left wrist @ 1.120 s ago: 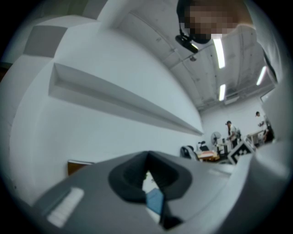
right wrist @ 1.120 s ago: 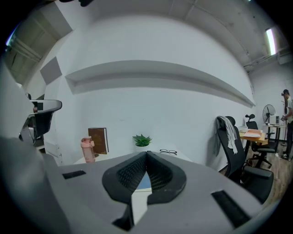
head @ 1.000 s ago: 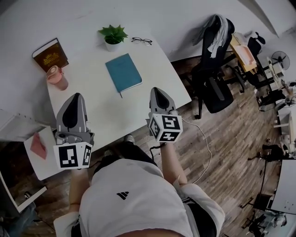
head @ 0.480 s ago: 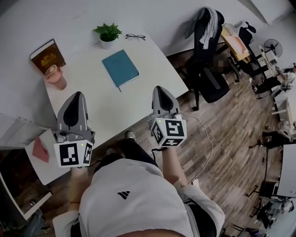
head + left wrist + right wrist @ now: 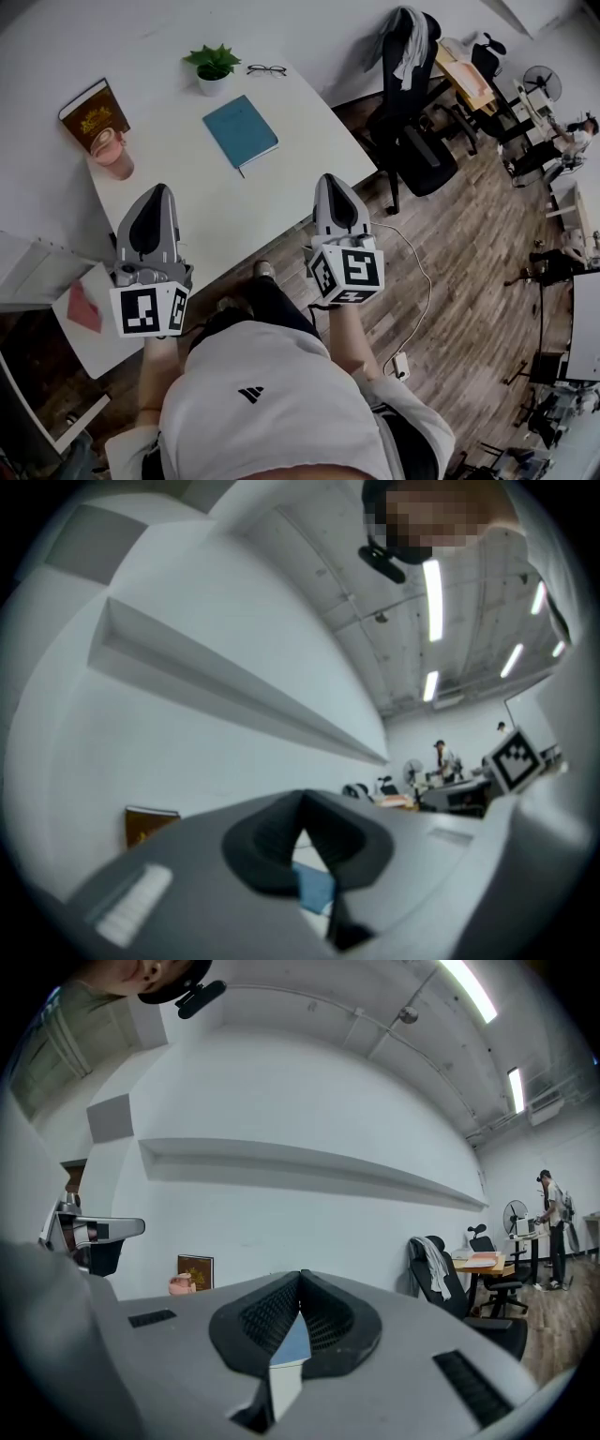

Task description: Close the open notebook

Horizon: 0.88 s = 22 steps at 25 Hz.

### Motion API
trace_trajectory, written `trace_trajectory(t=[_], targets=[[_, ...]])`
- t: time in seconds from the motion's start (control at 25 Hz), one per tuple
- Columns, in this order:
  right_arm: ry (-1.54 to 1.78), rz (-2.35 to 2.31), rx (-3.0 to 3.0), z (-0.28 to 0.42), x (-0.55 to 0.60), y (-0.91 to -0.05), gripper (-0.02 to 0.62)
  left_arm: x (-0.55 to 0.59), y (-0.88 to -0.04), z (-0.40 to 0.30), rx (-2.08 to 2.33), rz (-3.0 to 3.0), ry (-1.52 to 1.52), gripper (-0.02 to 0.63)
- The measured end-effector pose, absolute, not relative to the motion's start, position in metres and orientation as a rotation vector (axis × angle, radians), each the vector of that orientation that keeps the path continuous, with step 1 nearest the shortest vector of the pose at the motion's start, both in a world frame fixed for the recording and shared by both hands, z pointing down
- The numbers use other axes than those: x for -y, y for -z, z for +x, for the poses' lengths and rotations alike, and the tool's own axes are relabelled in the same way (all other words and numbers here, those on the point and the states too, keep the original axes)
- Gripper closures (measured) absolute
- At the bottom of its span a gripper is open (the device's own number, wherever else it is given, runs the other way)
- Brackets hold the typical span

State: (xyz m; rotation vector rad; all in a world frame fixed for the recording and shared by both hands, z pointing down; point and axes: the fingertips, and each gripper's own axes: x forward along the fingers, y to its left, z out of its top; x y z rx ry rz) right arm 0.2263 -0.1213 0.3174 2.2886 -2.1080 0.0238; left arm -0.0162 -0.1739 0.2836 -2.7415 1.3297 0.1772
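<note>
**Right gripper backs off the table, notebook shut**

Since the earlier frame the right gripper point(image 5: 333, 180) has pulled back from the table point(image 5: 281, 192) toward the person and lifted a bit. The left gripper point(image 5: 159, 190) has barely shifted. Both claws are closed with the tips meeting and nothing between them. Both hang over the table's near edge, pointing across it. The teal notebook point(image 5: 240, 129) lies flat and closed on the white table, well apart from both grippers, in the far half between them. Beyond it stand a potted plant point(image 5: 212, 67) and glasses point(image 5: 267, 69). A brown book point(image 5: 92, 114) and a pink cup point(image 5: 112, 153) sit at the far left corner.
</note>
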Motion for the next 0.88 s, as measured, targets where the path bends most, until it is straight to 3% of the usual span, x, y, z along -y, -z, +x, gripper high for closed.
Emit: trace_trajectory(t=[0.88], targets=[[0.037,2.299,2.127,0.190,0.113,-0.303,0.597,0.178,-0.287,-0.056,-1.376,-2.720,-0.197,0.597]])
